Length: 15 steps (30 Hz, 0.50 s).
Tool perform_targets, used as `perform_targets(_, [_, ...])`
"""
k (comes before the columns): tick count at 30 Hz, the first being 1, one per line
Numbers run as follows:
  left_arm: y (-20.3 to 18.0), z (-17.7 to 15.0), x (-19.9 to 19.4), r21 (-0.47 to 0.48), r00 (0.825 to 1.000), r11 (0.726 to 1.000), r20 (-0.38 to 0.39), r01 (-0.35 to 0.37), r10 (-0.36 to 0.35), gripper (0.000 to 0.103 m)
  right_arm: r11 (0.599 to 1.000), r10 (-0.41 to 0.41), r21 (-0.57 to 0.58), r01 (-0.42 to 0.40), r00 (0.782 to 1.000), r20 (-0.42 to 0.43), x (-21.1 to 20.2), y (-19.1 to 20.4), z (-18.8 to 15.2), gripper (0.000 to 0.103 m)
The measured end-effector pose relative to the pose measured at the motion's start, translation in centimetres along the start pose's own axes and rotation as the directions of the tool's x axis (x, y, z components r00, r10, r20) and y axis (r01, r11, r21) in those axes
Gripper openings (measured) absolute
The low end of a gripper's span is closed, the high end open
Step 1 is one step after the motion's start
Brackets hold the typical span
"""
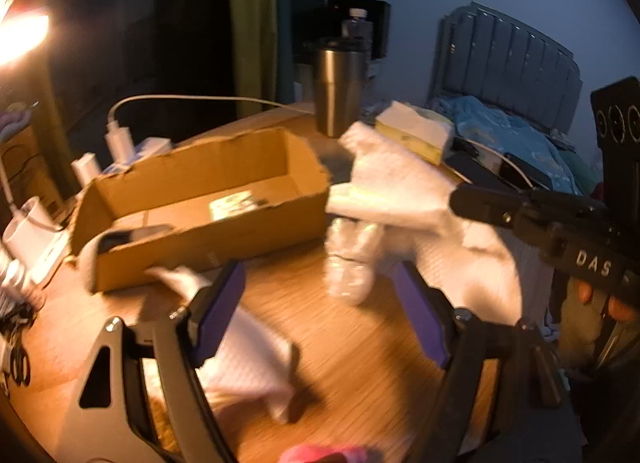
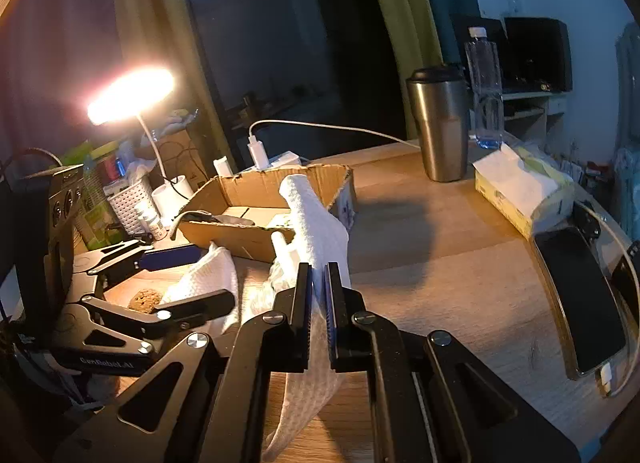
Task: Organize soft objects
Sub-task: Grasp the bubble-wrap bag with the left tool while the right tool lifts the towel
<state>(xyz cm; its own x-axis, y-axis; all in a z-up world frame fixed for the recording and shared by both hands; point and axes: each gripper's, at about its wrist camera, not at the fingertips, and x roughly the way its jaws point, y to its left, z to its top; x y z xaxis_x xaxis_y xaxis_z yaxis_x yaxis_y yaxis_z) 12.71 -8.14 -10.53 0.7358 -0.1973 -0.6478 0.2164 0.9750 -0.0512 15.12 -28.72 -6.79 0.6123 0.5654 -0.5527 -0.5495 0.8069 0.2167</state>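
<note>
White cloth [image 2: 316, 223] hangs clamped between my right gripper [image 2: 318, 283] pads, held up above the wooden desk [image 2: 420, 263] just near of the cardboard box [image 2: 256, 199]; a crinkled clear plastic piece [image 1: 350, 259] dangles with it.

Going left to right: the lamp [image 2: 132, 93] glares at the far left over a clutter of chargers and a white basket [image 2: 130, 201]. My left gripper [image 1: 320, 311] stands with its jaws wide apart and nothing between them, low over a second white cloth [image 1: 248, 351] that lies on the desk beside a brown sponge [image 2: 146, 300]. The box sits open-topped, mostly bare inside. Right of it stand a steel tumbler [image 2: 440, 127] and a water bottle [image 2: 486, 91], then a tissue pack [image 2: 524, 195] and a phone [image 2: 580, 299] with its cable at the right edge.

What worries me: the cloth is pinched only along a narrow fold, so a quick swing could let it slip, and the loose plastic could drop off short of the box. The trailing end might also snag the box's torn near wall and tip or shove it into the chargers behind. My two grippers are close; crossing paths could knock them together.

Open room lies over the bare desk centre between box and tumbler, and straight above the box.
</note>
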Motion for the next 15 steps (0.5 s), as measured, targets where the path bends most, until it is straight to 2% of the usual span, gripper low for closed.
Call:
perform_targets(4, [-1.4, 0.8, 1.9, 0.029, 1.0, 0.999, -0.02, 0.021, -0.021, 0.078, 1.0, 0.006, 0.026, -0.006, 1.0, -0.005, 0.2, -1.3, -0.4, 0.007])
perform_targets(11, [-2.4, 1.8, 6.3, 0.016, 0.993, 0.999, -0.107, 0.05, -0.048, 0.077, 0.998, 0.026, 0.052, -0.025, 1.0, -0.014, 0.7, -3.3, -0.8, 0.007])
perform_targets(12, [-2.6, 1.9, 6.8, 0.021, 0.992, 0.998, -0.118, 0.051, -0.049, 0.075, 0.998, 0.027, 0.055, -0.026, 1.0, -0.013, 0.8, -3.6, -0.8, 0.007])
perform_targets(14, [-3.2, 2.1, 7.4, 0.043, 0.99, 0.997, -0.133, 0.062, -0.055, 0.064, 0.998, 0.028, 0.061, -0.027, 1.0, -0.013, 1.0, -4.1, -0.7, 0.007])
perform_targets(15, [-3.5, 2.2, 7.8, 0.058, 0.988, 0.996, -0.146, 0.066, -0.057, 0.062, 0.998, 0.027, 0.063, -0.026, 1.0, -0.012, 1.0, -4.3, -0.7, 0.007])
